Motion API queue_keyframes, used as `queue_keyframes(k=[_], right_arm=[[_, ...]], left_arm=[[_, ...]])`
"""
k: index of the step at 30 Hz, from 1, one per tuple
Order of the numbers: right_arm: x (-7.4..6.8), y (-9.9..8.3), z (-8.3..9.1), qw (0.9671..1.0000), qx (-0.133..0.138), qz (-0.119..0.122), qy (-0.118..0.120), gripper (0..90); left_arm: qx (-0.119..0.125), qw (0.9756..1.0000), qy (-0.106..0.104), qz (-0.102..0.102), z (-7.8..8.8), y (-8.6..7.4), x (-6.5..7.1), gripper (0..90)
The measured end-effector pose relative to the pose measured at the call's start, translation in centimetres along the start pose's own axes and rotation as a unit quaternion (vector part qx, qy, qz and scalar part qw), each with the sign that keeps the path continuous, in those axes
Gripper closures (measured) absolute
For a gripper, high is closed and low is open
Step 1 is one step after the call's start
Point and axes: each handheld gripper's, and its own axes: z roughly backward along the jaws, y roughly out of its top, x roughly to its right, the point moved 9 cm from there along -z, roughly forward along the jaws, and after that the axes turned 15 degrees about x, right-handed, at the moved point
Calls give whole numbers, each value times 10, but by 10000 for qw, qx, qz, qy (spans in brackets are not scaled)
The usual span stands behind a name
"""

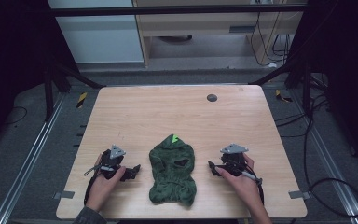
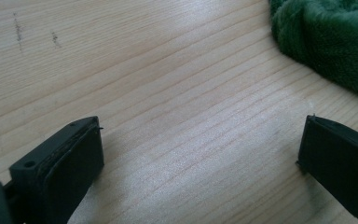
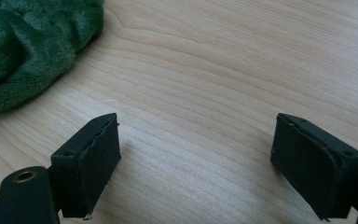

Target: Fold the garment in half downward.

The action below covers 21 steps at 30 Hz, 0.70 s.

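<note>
One green garment (image 1: pixel 172 173), two tools, one table (image 1: pixel 168 112).

The right gripper (image 3: pixel 196 158) looks along its 2 black jaws, which rise from the bottom edge at about 7 and 5 o'clock and stand wide apart with bare wood between them. The left jaw carries a brass-ringed hole near its base. The light wooden table (image 3: pixel 242 60) runs across the frame, its grain slanting toward 4 o'clock. At 10 o'clock lies a green fleecy garment (image 3: pixel 23 51), bunched, well apart from both jaws.
</note>
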Motion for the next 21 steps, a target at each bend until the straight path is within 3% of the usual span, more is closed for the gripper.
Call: queue_keyframes(k=[13,21], right_arm=[[-6,1,0,9999,62,25,130,231],[-9,3,0,9998,119,40,182,320]], left_arm=[[2,10000,-59,-15,0,0,0,0],[-6,9999,-102,-47,-2,1,1,0]])
